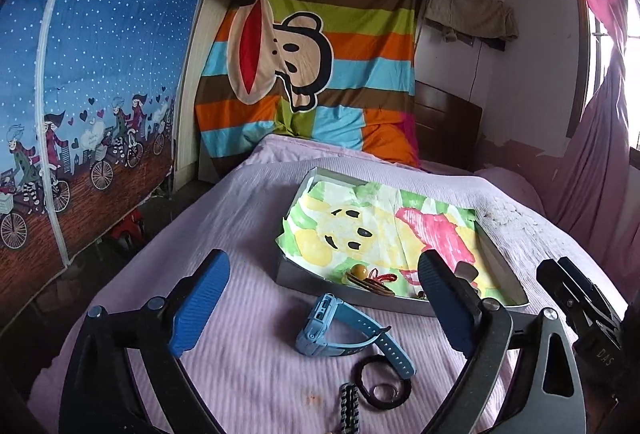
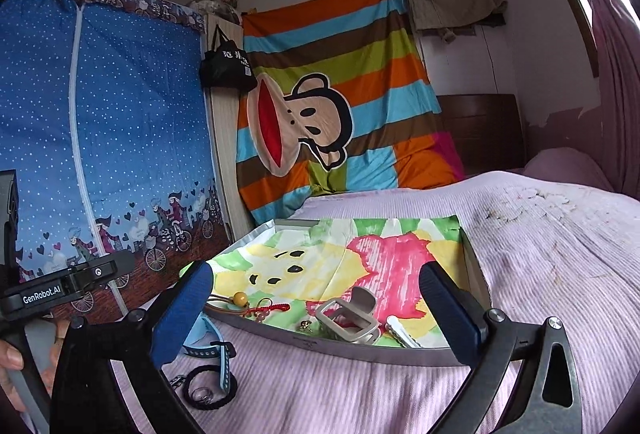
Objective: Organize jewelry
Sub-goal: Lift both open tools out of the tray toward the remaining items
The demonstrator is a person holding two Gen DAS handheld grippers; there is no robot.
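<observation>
A shallow grey box (image 1: 298, 276) (image 2: 360, 352) lined with a colourful drawing lies on the pink bedspread. In it are a cord bracelet with an amber bead (image 1: 359, 269) (image 2: 240, 299), a red knotted cord (image 2: 276, 308), a grey hair claw (image 2: 352, 316) and a metal clip (image 2: 402, 332). In front of the box lie a blue watch (image 1: 344, 334) (image 2: 218, 352), a black hair tie (image 1: 384, 382) (image 2: 208, 388) with a clear ring (image 1: 386, 391), and a braided keychain (image 1: 350, 408). My left gripper (image 1: 324, 298) is open above the watch. My right gripper (image 2: 316, 298) is open over the box's near edge.
The pink bedspread (image 1: 248, 218) runs back to a striped monkey blanket (image 1: 320, 54). A blue fabric wardrobe (image 1: 80, 74) stands on the left. Pink curtains (image 1: 596, 138) and a window are on the right. The right gripper's body (image 1: 580, 306) shows at the left view's right edge.
</observation>
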